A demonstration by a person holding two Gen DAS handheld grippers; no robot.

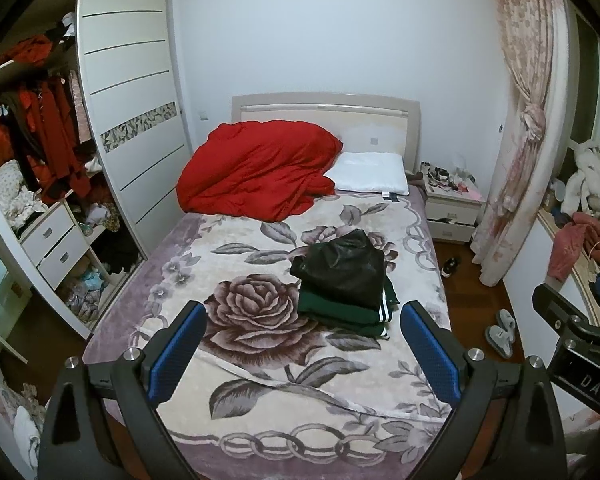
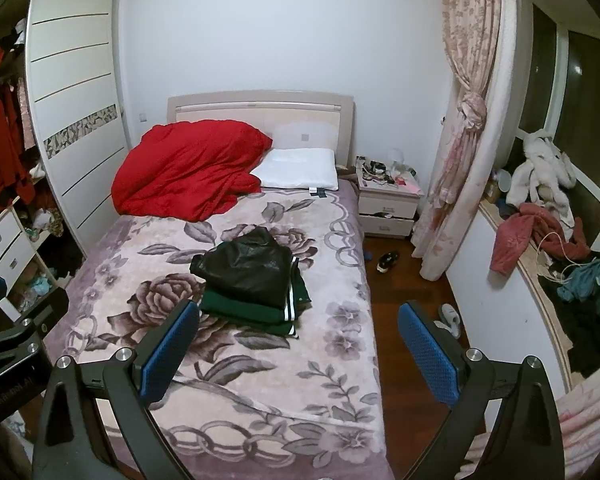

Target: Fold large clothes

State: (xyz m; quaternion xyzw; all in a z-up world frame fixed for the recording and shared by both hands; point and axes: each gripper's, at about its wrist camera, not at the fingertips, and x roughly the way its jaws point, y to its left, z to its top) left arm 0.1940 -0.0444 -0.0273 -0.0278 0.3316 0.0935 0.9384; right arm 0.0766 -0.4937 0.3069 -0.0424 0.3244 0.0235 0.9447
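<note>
A folded black shiny garment (image 1: 346, 274) lies on top of a folded dark green garment with white stripes (image 1: 352, 316) on the right half of the floral bed blanket (image 1: 240, 276). The same pile shows in the right wrist view, black (image 2: 246, 270) on green (image 2: 256, 312). My left gripper (image 1: 302, 354) is open and empty, held above the foot of the bed, short of the pile. My right gripper (image 2: 298, 350) is open and empty, above the bed's right edge and the floor.
A red quilt (image 1: 256, 170) and a white pillow (image 1: 370, 172) lie at the head of the bed. An open wardrobe (image 1: 40, 160) full of clothes stands left. A nightstand (image 2: 388, 204), curtain (image 2: 460, 120), slippers (image 2: 450, 318) and a window ledge with piled clothes (image 2: 540, 236) are right.
</note>
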